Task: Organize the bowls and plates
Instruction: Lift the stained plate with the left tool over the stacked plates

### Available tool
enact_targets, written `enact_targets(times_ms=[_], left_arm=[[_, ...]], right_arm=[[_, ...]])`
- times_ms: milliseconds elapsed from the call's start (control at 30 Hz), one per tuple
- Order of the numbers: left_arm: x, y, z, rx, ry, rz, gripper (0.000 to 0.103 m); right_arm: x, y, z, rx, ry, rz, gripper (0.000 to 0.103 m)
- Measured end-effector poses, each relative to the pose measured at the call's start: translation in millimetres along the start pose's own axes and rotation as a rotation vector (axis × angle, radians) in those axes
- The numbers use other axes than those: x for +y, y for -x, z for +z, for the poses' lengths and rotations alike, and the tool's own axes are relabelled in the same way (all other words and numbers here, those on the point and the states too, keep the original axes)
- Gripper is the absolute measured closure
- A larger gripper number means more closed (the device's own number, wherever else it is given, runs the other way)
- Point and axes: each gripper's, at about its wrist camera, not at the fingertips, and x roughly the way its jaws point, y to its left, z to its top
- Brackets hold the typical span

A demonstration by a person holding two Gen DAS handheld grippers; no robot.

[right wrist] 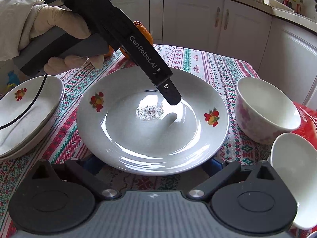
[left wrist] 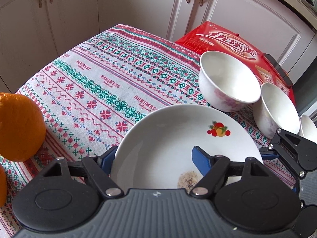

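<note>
A white deep plate [left wrist: 168, 138] with fruit decals and a speckled stain lies on the patterned tablecloth; in the right wrist view this plate [right wrist: 138, 138] fills the middle. My left gripper [left wrist: 154, 158] is shut on its far rim. One blue pad [left wrist: 202, 158] presses inside the plate and the other sits outside the rim, partly hidden. My right gripper [right wrist: 151, 164] stands open at the near rim, with its fingertips tucked under the edge. Two white bowls with pink flowers [right wrist: 267, 109] [right wrist: 297, 168] stand to the right. Stacked plates [right wrist: 25, 115] sit to the left.
A gloved hand [right wrist: 49, 23] holds the left gripper's handle. Oranges [left wrist: 17, 127] lie at the table's left side. A red box [left wrist: 227, 37] with a phone [left wrist: 277, 67] on it stands beyond the bowls. White cabinets surround the small table.
</note>
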Motion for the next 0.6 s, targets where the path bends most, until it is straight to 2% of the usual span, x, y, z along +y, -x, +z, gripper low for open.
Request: enact_targets(times_ms=[600], left_arm=[[-30.0, 55.0, -21.6, -0.063, 0.012, 0.041, 0.025]], right_arm=[[12.7, 49.1, -0.3, -0.041, 0.05, 0.046, 0.001]])
